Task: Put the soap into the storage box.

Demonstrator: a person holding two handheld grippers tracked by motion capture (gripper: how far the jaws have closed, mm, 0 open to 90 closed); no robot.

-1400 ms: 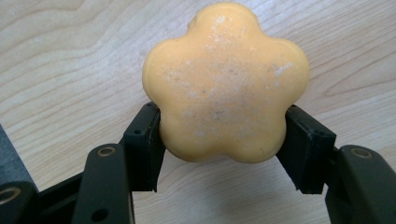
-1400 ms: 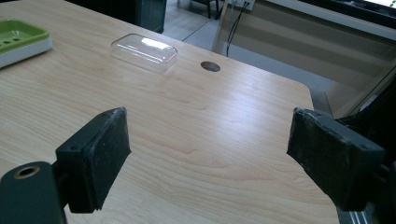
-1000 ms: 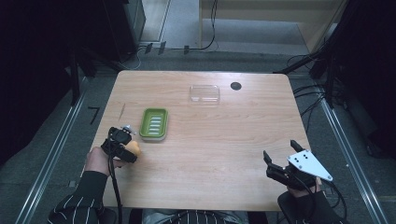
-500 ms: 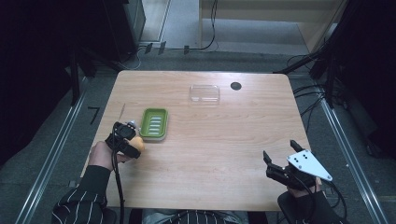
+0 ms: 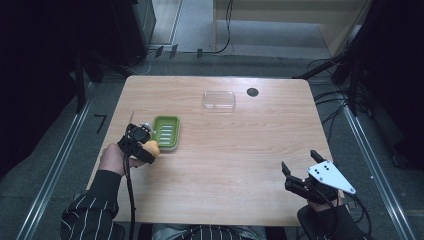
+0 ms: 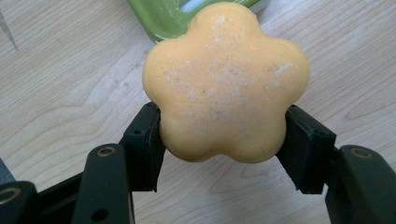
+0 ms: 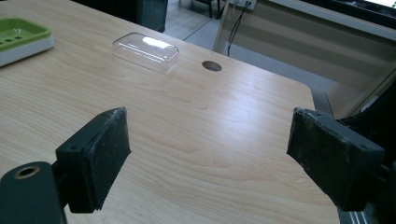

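On the left side of the wooden table, the left gripper has its 2 black jaws clamped on an orange flower-shaped soap, one jaw pressing each flank of the bar. From the left gripper view the soap shows 5 rounded lobes and a pale, speckled face (a light dusting across the middle), and it sits above bare wood with the corner of the green soap dish just beyond its far edge. From the high view the soap appears just beside the near left corner of the dish; whether the 2 touch cannot be told. The dish has a green ribbed tray on a white base, seen also at the far left of the right gripper view.

A clear plastic lid lies near the far edge of the table, well apart from the dish, and a small dark round hole sits in the tabletop just to its right. Both show in the right gripper view as well, the lid and the hole side by side.

Near the front right corner, the right gripper is held over the table with its jaws spread wide and nothing between them. A grey 3-cornered plate tops it. A striped sleeve covers the person's left forearm.
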